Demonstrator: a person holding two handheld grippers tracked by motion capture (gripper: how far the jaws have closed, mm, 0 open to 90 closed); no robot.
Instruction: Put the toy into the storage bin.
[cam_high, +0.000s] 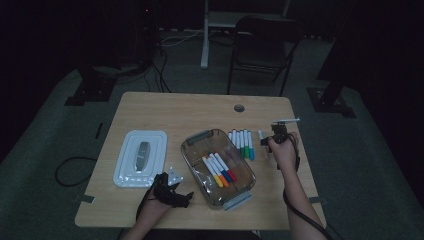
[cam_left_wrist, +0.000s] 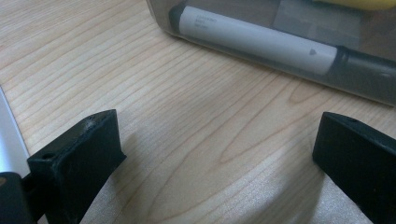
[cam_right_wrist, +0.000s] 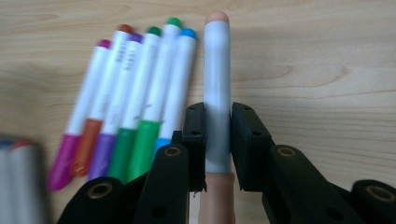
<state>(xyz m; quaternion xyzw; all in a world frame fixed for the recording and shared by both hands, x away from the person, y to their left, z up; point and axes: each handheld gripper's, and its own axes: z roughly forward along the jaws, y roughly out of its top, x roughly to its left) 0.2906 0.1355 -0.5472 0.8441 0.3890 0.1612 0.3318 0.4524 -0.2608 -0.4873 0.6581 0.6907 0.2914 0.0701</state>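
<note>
Setting: a wooden table (cam_high: 200, 107) in a dim room, seen from above, with a person's forearms coming in from the near edge and a gripper in each hand.

Right gripper (cam_right_wrist: 217, 135): clamped on a white marker with a peach cap (cam_right_wrist: 217, 84) — both black jaws press the barrel from either side, cap end toward the camera. In the high view this gripper (cam_high: 278, 135) sits at the table's right side, just beside the loose markers.

Held marker: pinched at mid-barrel between the jaws, lying parallel to the row next to it, just right of the blue one; whether it rests on the wood or is clear of it cannot be told.

Row of markers (cam_right_wrist: 126, 102): six lying side by side on the table left of the held one — magenta, orange, purple, two green and blue caps. In the high view they (cam_high: 242, 142) lie just right of the container.

Container (cam_high: 190, 150): a clear rectangular dish with grey handles at mid-table, holding several markers (cam_high: 219, 170) laid at a slant, with yellow, blue and red caps among them.

Left gripper (cam_left_wrist: 219, 154): jaws wide apart with bare wood between them, low over the table, just short of the container's wall (cam_left_wrist: 261, 65), through which a white marker barrel shows. From above it (cam_high: 170, 192) rests near the table's front edge.

Lid (cam_high: 141, 157): white, flat on the table left of the container, well apart from the right hand (cam_high: 284, 152).
</note>
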